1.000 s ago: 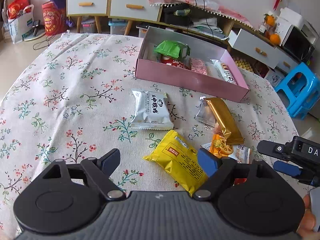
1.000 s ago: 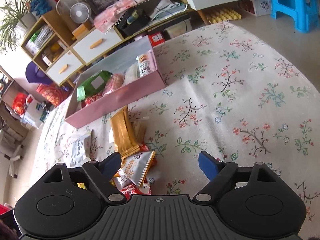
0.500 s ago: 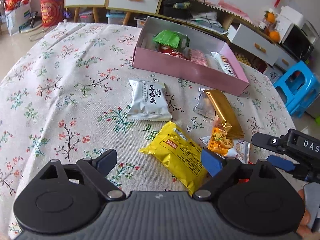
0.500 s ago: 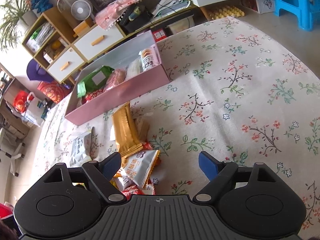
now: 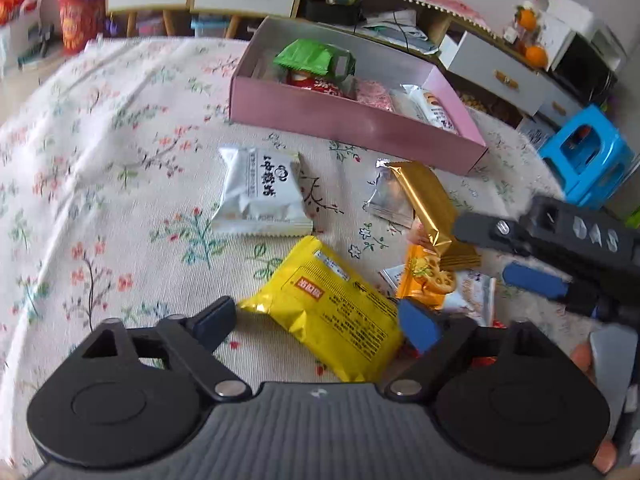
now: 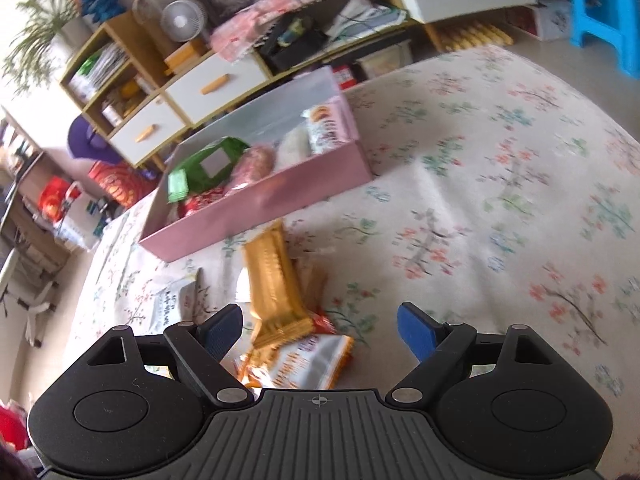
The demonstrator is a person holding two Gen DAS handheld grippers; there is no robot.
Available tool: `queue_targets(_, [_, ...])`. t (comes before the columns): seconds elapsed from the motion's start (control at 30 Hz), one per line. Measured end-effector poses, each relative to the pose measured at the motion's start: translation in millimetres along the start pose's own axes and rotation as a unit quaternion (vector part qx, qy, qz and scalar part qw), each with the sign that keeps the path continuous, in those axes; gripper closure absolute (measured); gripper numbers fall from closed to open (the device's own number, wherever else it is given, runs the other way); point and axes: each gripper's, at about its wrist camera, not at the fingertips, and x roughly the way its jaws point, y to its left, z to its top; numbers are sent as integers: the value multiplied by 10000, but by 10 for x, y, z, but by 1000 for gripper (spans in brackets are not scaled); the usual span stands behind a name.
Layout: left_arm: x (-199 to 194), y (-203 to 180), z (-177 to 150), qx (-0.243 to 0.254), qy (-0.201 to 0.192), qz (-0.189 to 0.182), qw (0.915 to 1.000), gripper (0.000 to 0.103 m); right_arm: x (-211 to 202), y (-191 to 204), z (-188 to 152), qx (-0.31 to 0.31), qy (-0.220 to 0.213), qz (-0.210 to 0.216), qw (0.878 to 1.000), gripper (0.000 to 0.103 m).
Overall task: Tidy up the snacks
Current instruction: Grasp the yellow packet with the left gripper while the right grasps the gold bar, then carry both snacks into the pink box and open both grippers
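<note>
The left tongs are spread wide and released, their blue-padded tips set on either side of a glossy yellow snack packet that lies flat on the bench; whether the pads touch the packet cannot be told. The right tongs are likewise released, held over a crinkled orange-and-white snack bag and the near end of a long gold foil bar, neither of which is gripped. In the left wrist view the right tongs are seen as a black arm with one blue pad, reaching over the orange bag and the gold bar.

A small silver foil sachet is partly tucked under the far end of the gold bar. A pillow-shaped white packet with black characters lies flat just beyond the yellow one, apart from it.

Farther back, a shallow rectangular pink cardboard box stands open on the bench. Inside it are a green packet on top of a red one, a pink speckled packet and a white wrapper at the right end.

The bench is covered with a ribbed cream cloth printed with small flowers and twigs. A blue plastic stool stands beyond the bench edge.
</note>
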Motion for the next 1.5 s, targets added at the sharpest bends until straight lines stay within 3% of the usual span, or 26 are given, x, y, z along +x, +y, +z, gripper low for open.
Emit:
queue_targets(0.1, [-6, -92, -34, 370, -138, -15, 9992, 34, 107, 53, 55, -138, 21, -57, 9999, 17])
queue_targets(0.3, [-41, 51, -11, 51, -153, -239, 9996, 45, 260, 270, 59, -791, -112, -65, 9968, 19])
queue_targets(0.33, [-53, 70, -10, 25, -157, -254, 9996, 47, 289, 296, 34, -894, -92, -72, 9959, 22])
queue_targets(0.37, [-67, 90, -11, -2, -173, -260, 9995, 48, 312, 325, 6, -1024, -70, -58, 9947, 34])
queue_targets(0.4, [-72, 99, -3, -25, -177, -295, 9994, 58, 335, 355, -26, -1154, -37, -78, 9933, 49])
queue_targets(0.43, [-84, 130, 3, -90, -162, -371, 9991, 59, 340, 375, -46, -1233, -34, -154, 9922, 55])
queue_targets(0.5, [-95, 190, 35, -258, -149, -450, 9985, 65, 305, 370, -70, -1295, -109, -153, 9914, 63])
queue_targets(0.6, [-136, 279, 62, -425, -192, -555, 9974, 71, 246, 291, -60, -1049, -98, 33, 9944, 64])
queue_targets(1.2, [-118, 384, 144, -685, -253, -709, 9948, 76, -110, -101, -56, 129, -304, 556, 9979, 65])
queue_targets(1.5, [53, 421, 176, -927, -147, -918, 9913, 61, -108, -122, -85, 236, -276, 601, 9975, 65])
